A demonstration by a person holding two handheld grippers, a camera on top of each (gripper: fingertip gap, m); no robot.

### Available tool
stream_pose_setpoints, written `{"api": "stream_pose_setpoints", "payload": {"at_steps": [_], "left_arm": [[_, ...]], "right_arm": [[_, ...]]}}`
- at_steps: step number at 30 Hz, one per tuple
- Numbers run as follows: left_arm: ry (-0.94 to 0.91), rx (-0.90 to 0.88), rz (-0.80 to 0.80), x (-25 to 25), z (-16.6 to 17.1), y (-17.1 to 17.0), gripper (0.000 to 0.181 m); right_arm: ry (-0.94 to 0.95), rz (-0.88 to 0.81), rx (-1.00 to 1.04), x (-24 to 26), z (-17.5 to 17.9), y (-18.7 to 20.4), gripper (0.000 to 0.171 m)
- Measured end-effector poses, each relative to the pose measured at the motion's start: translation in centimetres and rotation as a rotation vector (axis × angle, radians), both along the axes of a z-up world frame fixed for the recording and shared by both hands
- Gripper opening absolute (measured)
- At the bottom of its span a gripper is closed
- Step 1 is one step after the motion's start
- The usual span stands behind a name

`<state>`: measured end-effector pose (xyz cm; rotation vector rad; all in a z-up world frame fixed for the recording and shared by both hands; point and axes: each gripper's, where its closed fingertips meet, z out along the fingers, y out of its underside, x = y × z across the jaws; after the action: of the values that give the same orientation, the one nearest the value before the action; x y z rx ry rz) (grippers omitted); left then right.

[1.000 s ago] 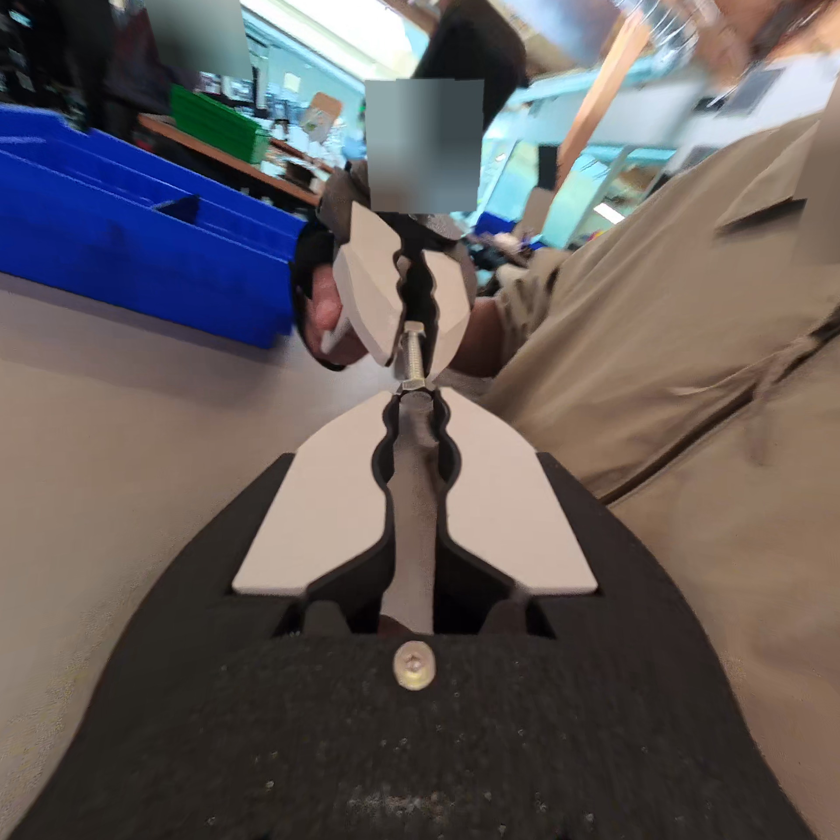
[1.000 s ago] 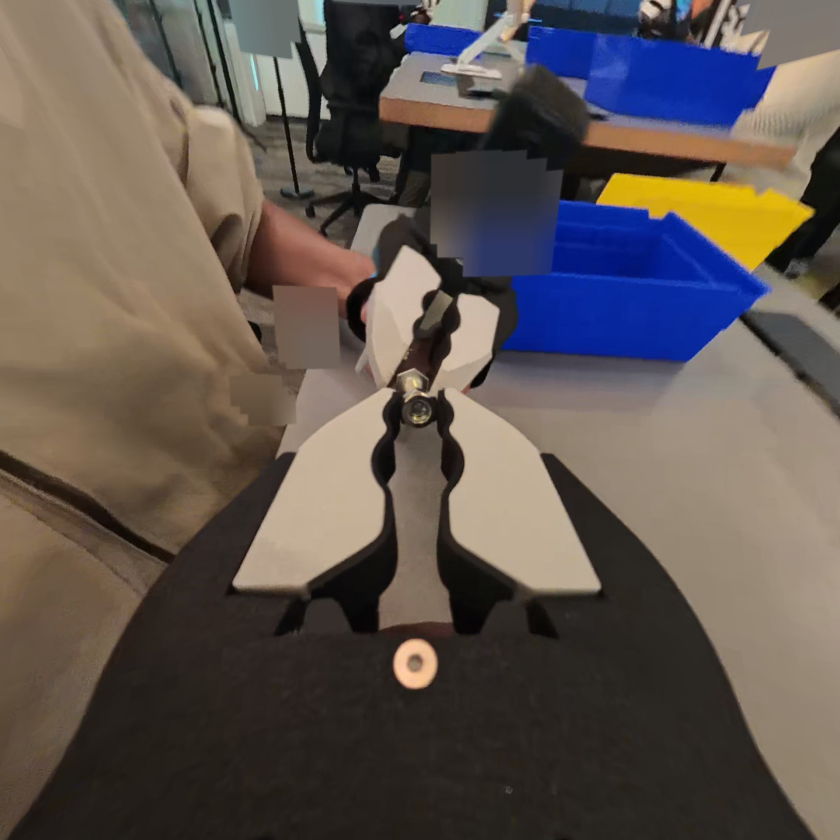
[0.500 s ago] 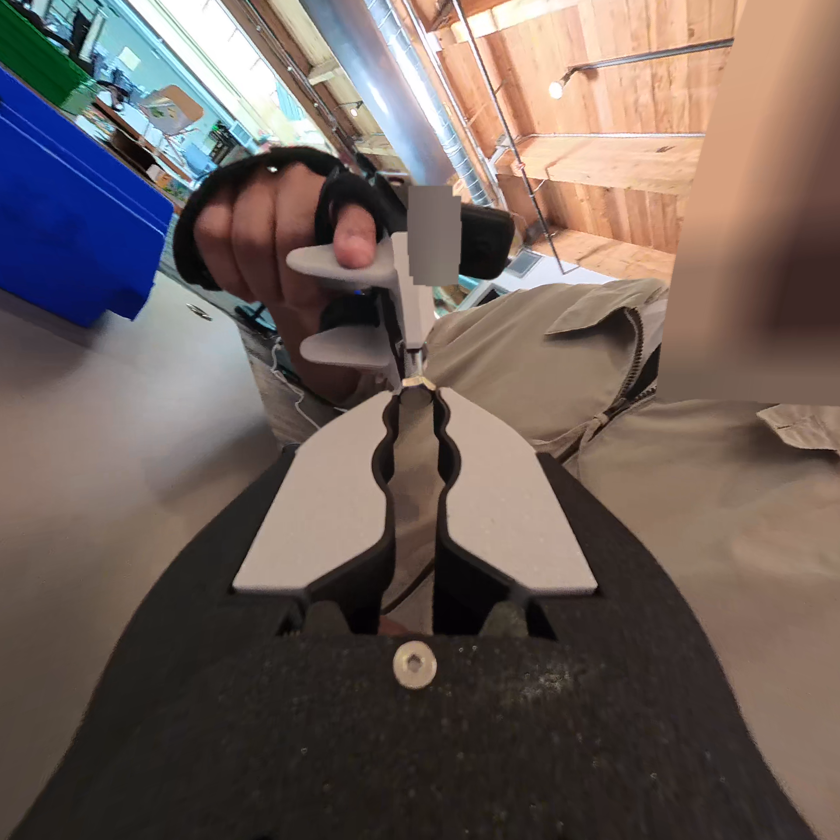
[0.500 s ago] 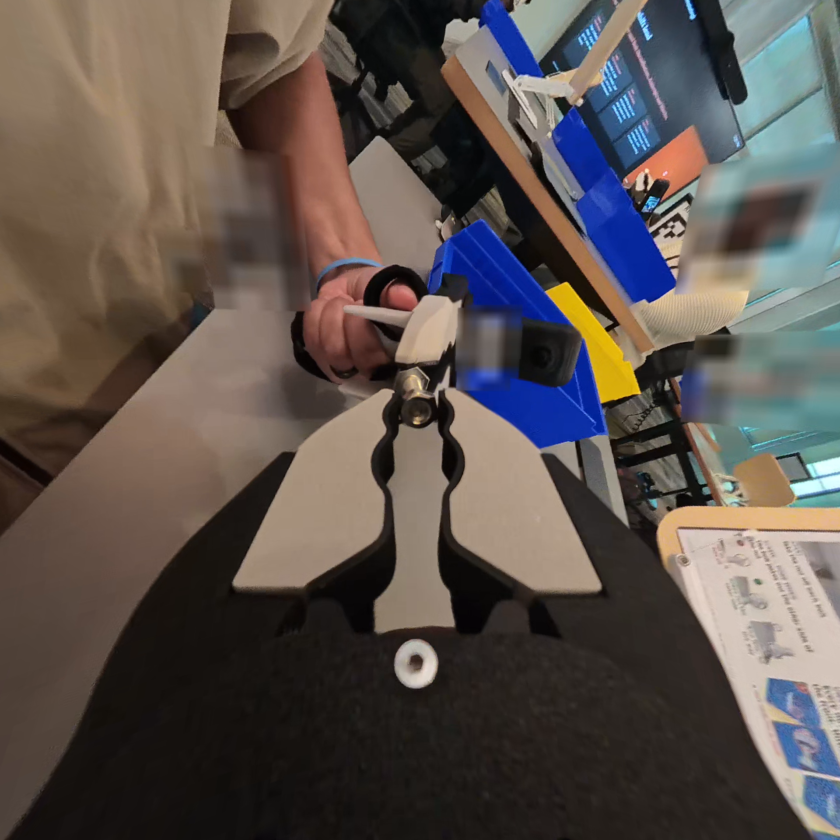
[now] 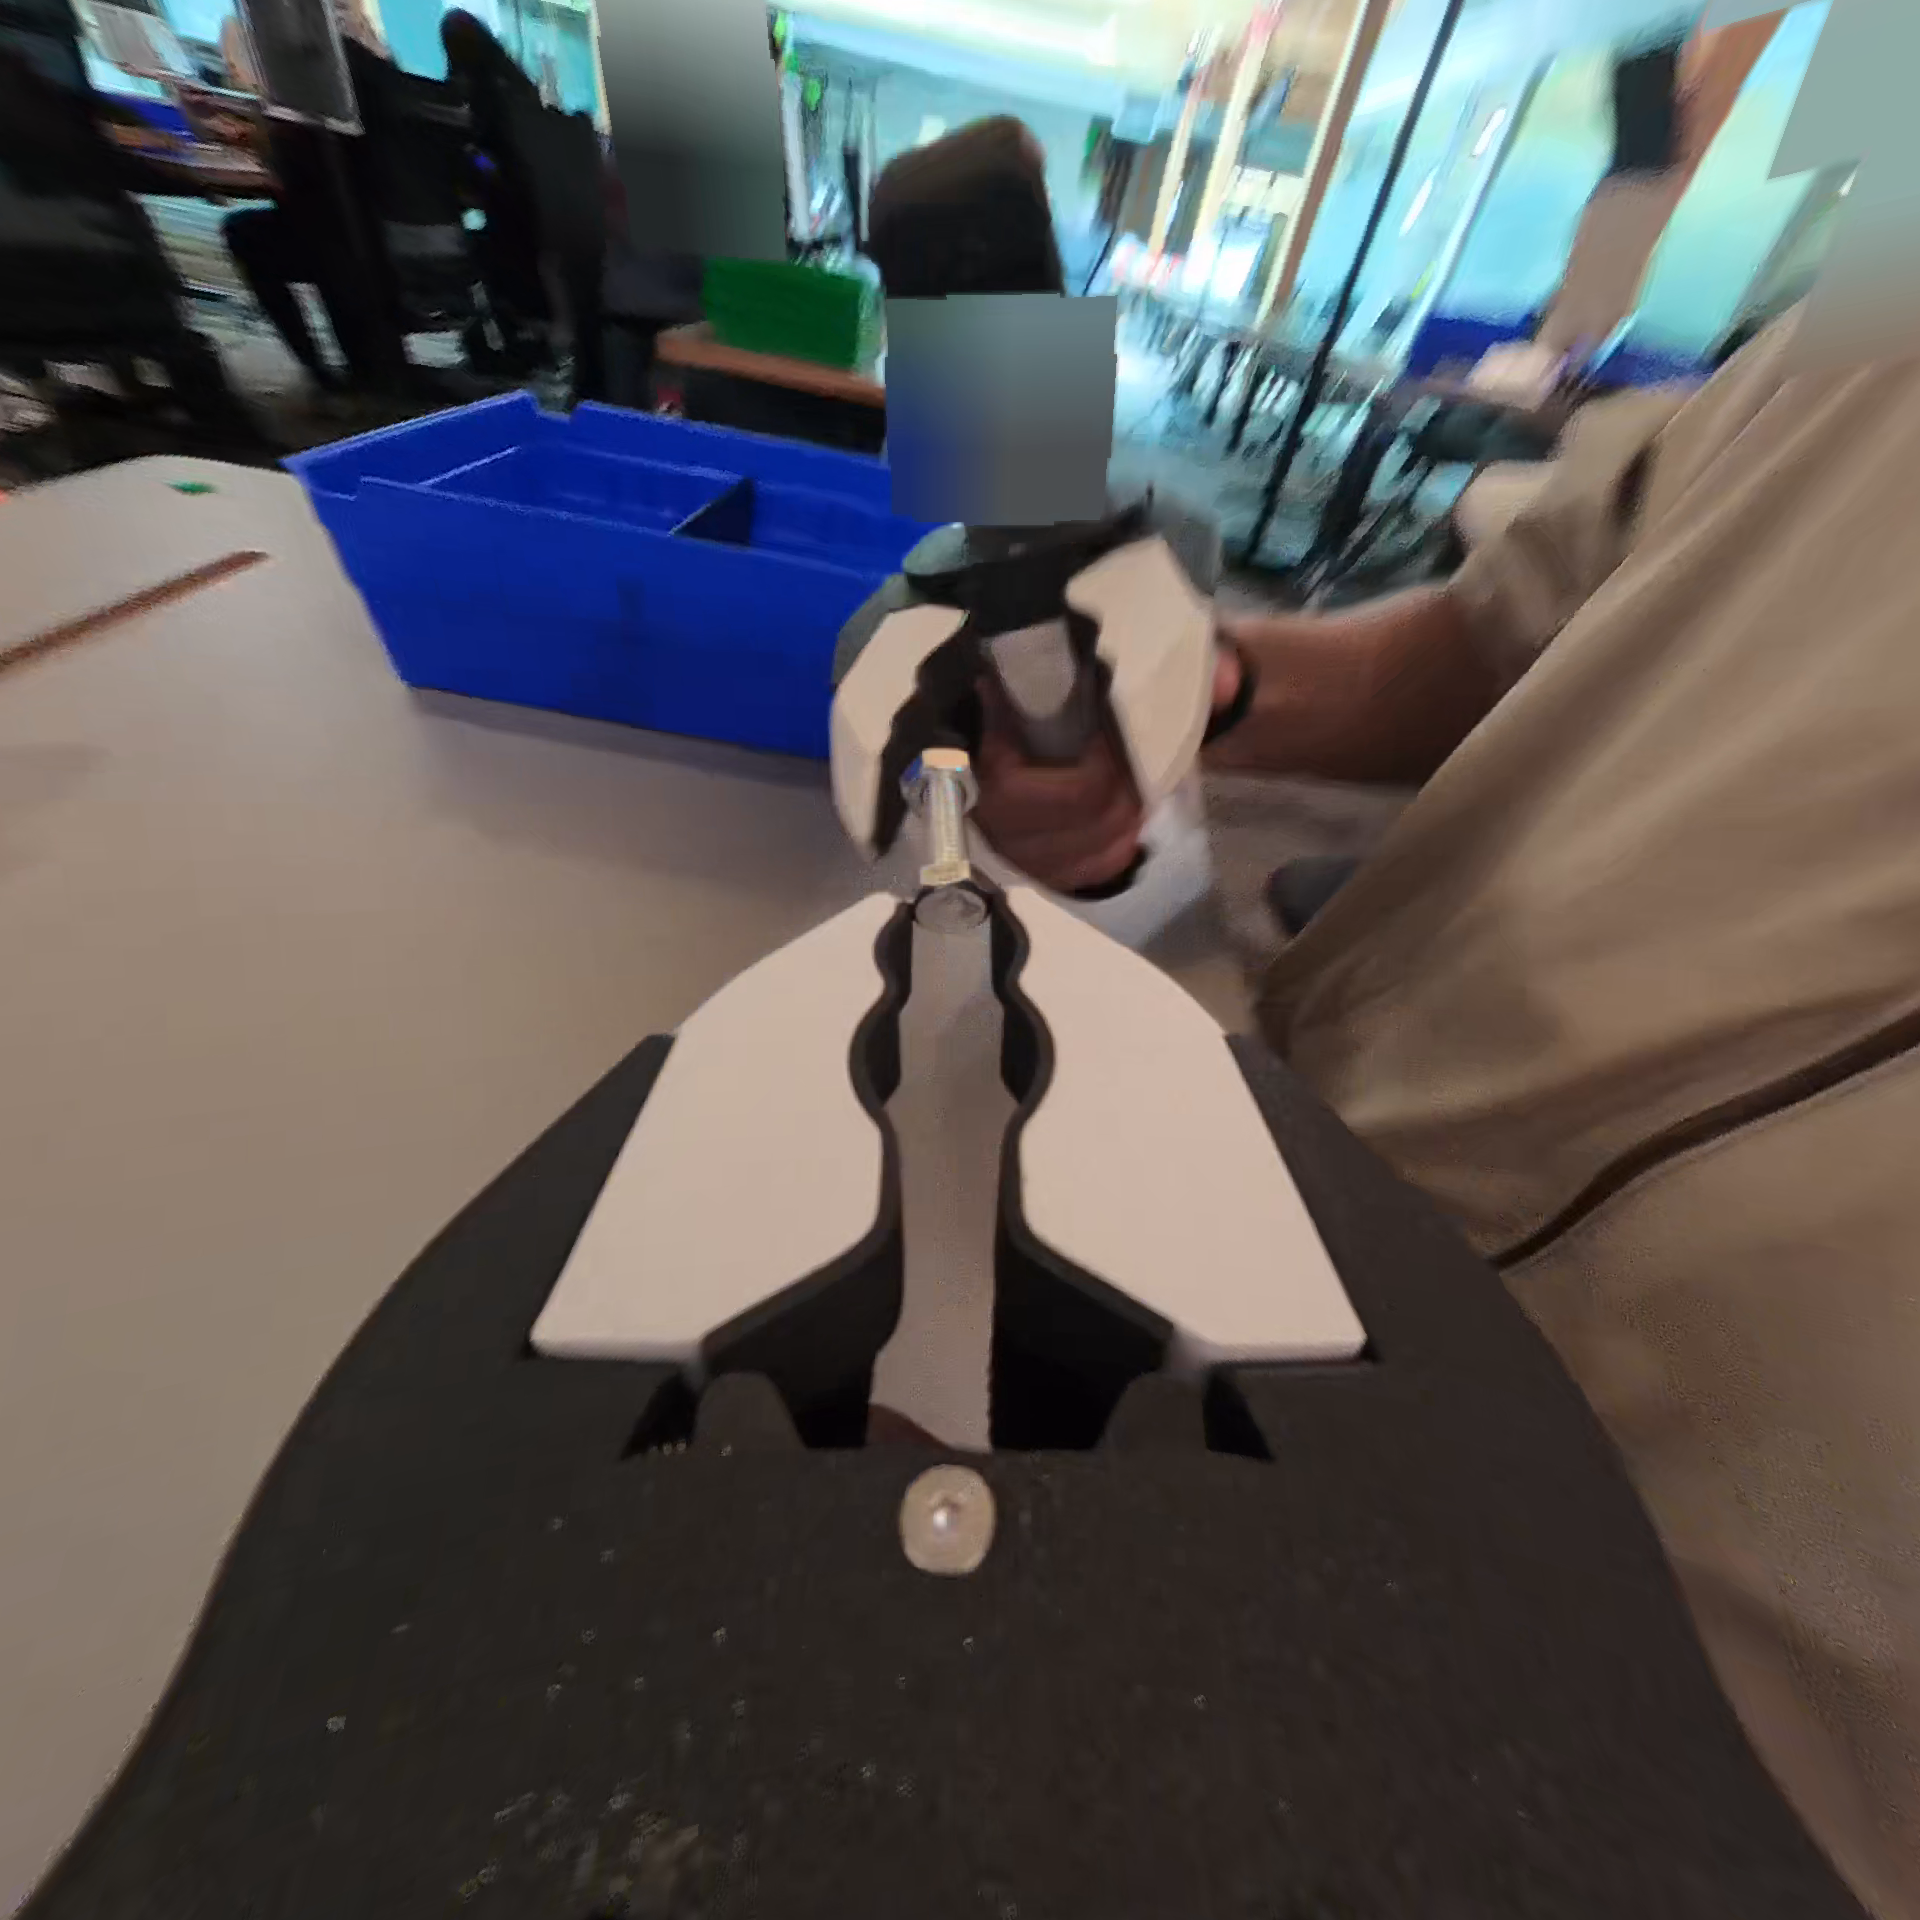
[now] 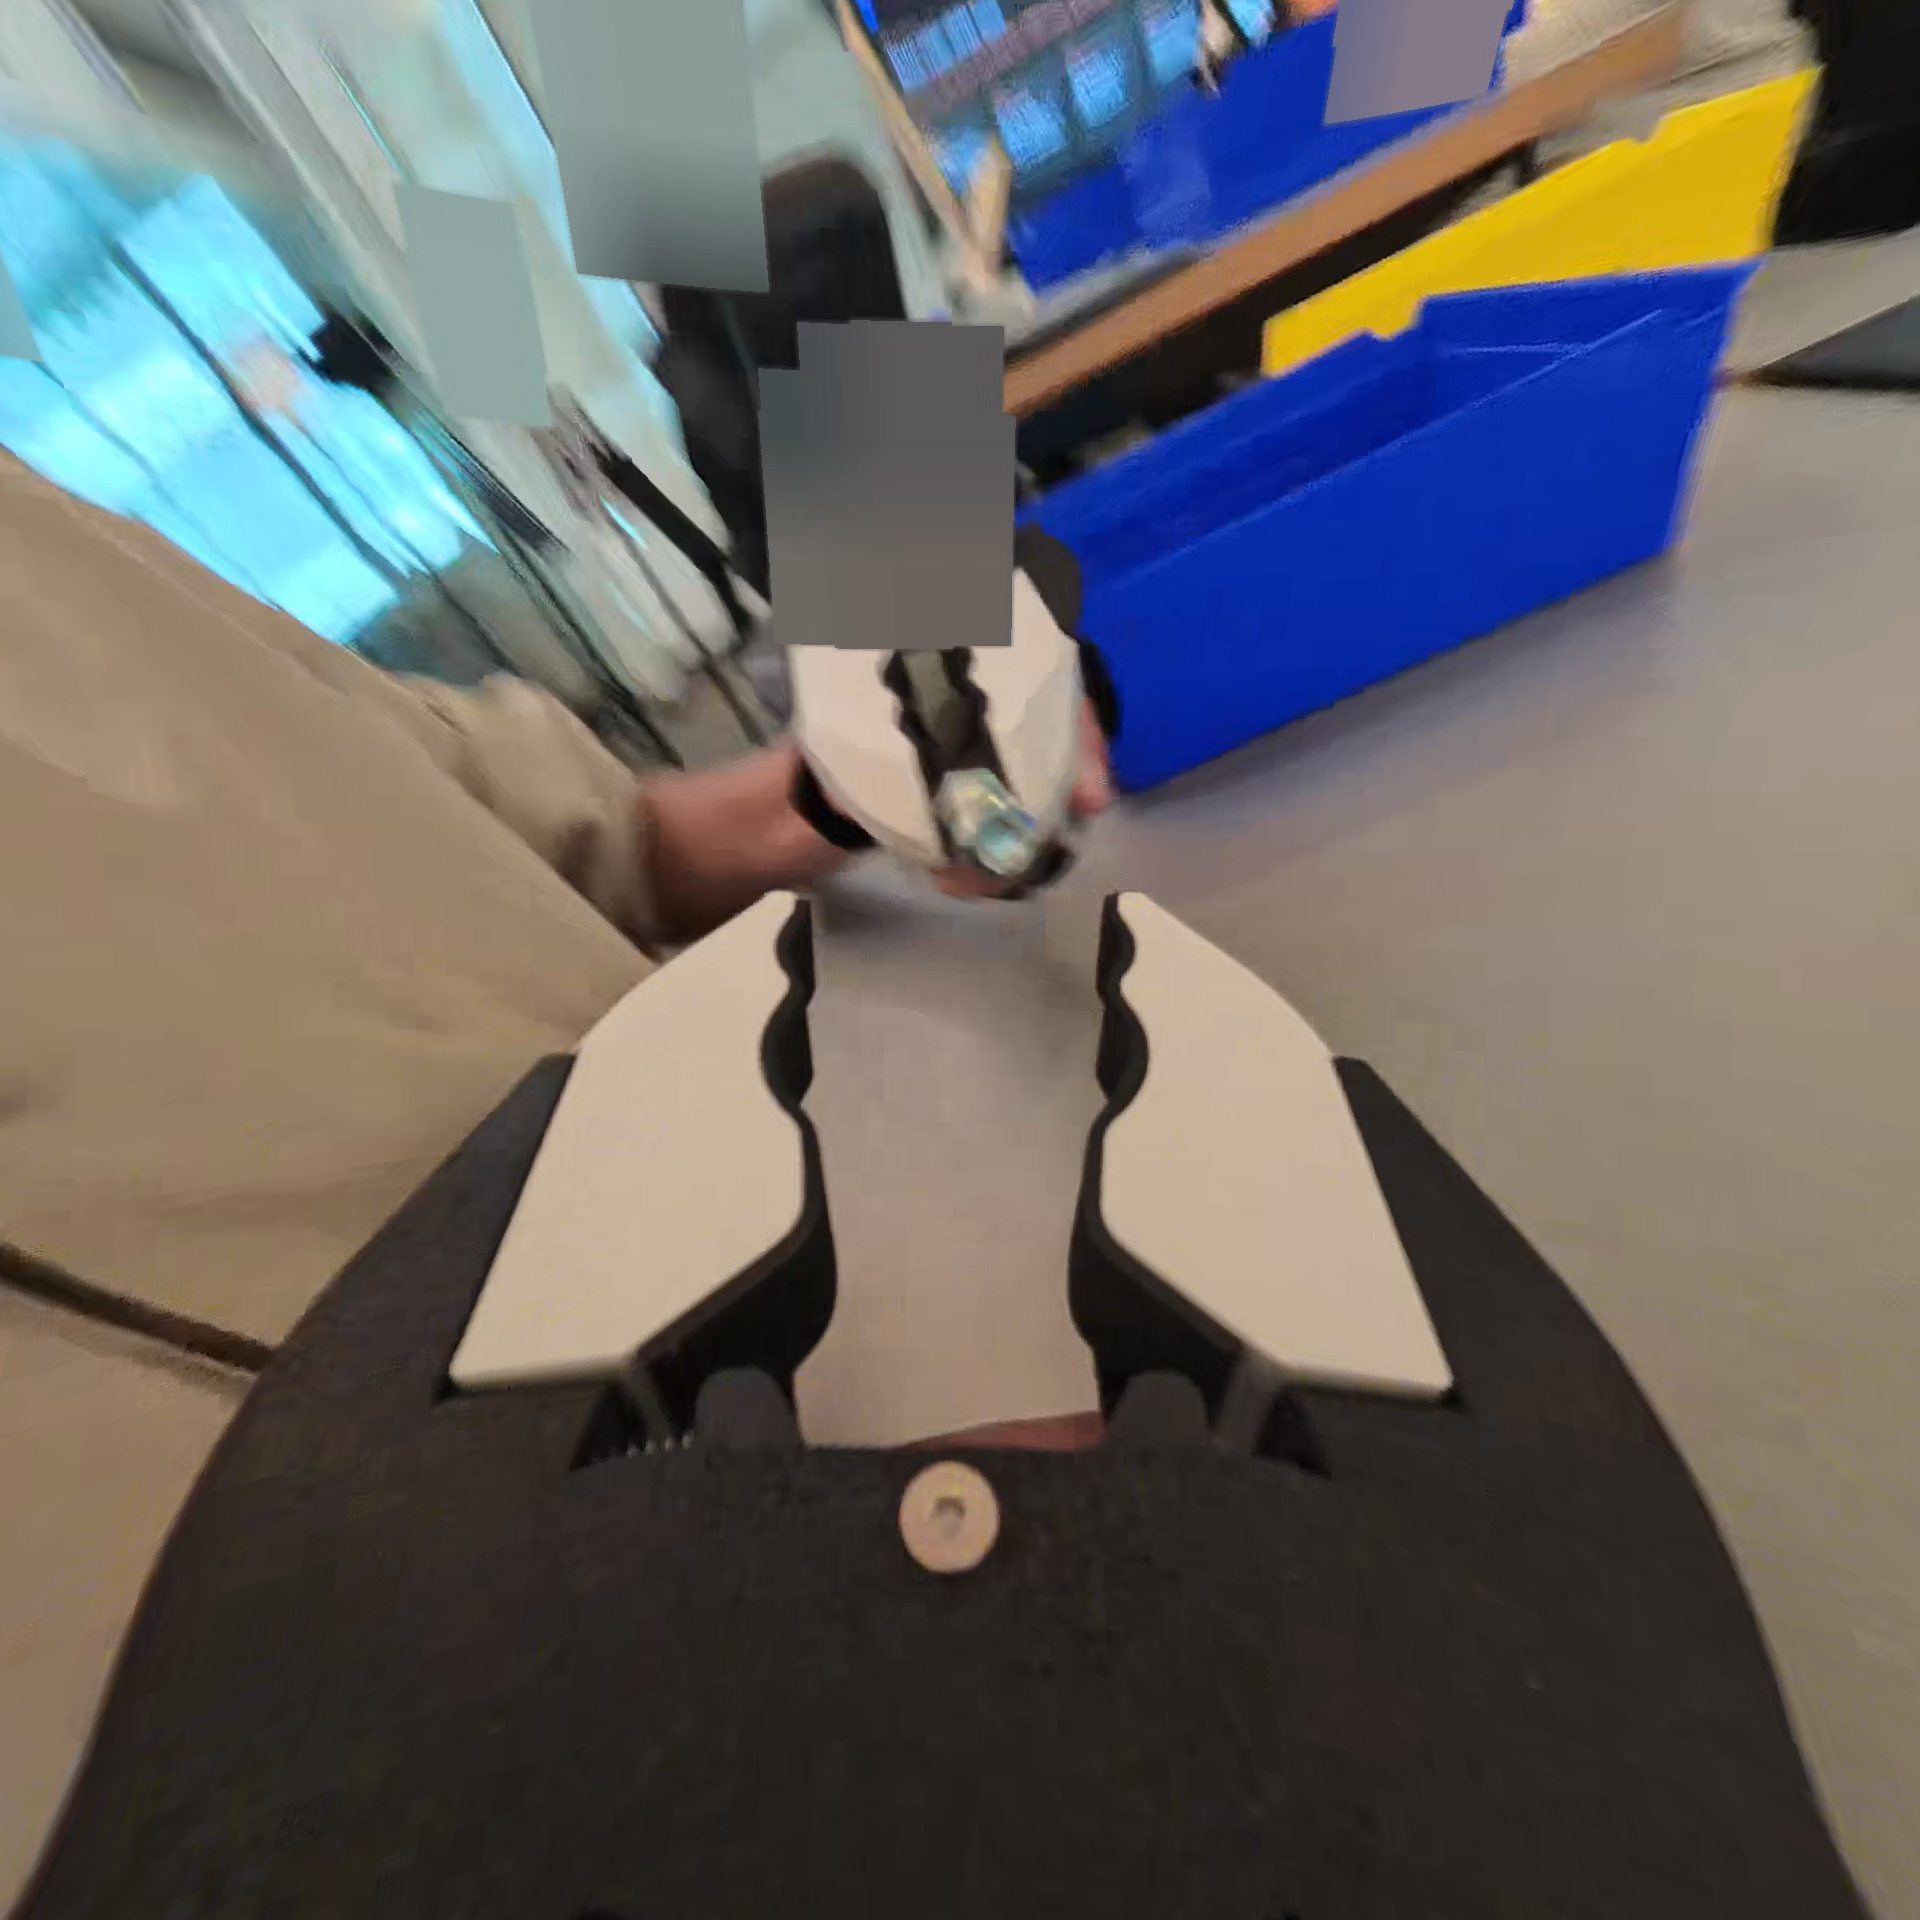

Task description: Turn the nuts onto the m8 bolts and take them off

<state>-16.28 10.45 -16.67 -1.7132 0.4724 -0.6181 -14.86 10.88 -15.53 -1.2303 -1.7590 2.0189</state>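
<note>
My left gripper [image 5: 948,902] is shut on the head of a silver bolt [image 5: 943,831], which points away from me above the grey table [image 5: 312,935]. A nut [image 5: 933,777] sits on the thread near the bolt's far end. My right gripper [image 6: 956,914] is open and empty, a short way back from the bolt's tip. In the right wrist view the nut [image 6: 987,821] and the bolt end stick out of the left gripper's white fingers [image 6: 862,748]. In the left wrist view the right gripper's fingers [image 5: 1148,665] stand spread behind the bolt.
A blue bin [image 5: 623,603] stands on the table behind the grippers; it also shows in the right wrist view [image 6: 1403,520], with a yellow bin [image 6: 1558,208] behind it. The person's beige jacket [image 5: 1558,935] fills the right of the left wrist view.
My right gripper was shut on the nut; it has opened, let go of the nut and drawn back a little. My left gripper keeps hold of the bolt. Both hands have swung back level.
</note>
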Motion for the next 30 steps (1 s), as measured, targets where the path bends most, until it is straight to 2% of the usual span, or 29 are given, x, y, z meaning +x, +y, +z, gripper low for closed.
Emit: {"api": "stream_pose_setpoints", "payload": {"at_steps": [2, 6, 10, 12, 14, 17, 25, 30], "left_arm": [[0.138, 0.008, 0.028, -0.1, -0.8, 0.1, 0.014], [0.241, 0.013, 0.034, 0.3, -1.8, 0.2, 0.014], [0.271, 0.039, 0.047, 0.5, -1.7, 0.2, 0.014], [0.288, 0.046, 0.054, 0.6, -1.7, 0.2, 0.014], [0.277, 0.041, 0.051, 0.7, -1.7, 0.2, 0.014], [0.141, 0.01, 0.005, 1.2, -1.1, -0.3, 0.014], [-0.144, -0.057, -0.155, 2.9, 0.3, -1.8, 0.014], [-0.442, -0.11, -0.301, 3.1, 1.9, -2.8, 0.014]], "right_arm": [[-0.028, -0.037, -0.17, -0.2, 0.2, 0.4, 0.041], [-0.167, -0.122, -0.232, -1.1, -1.6, 0.8, 0.037], [-0.253, -0.095, -0.236, -1.1, -2.5, -0.2, 0.031], [-0.228, -0.094, -0.235, -1.1, -1.9, -0.2, 0.017], [-0.197, -0.089, -0.156, -1.1, -1.7, -0.2, 0.016], [-0.124, -0.054, -0.029, -0.8, -1.3, -0.5, 0.016], [0.199, 0.065, 0.505, 0.4, 0.1, -1.4, 0.016], [0.386, 0.11, 0.675, 1.2, 1.8, -1.2, 0.016]]}}
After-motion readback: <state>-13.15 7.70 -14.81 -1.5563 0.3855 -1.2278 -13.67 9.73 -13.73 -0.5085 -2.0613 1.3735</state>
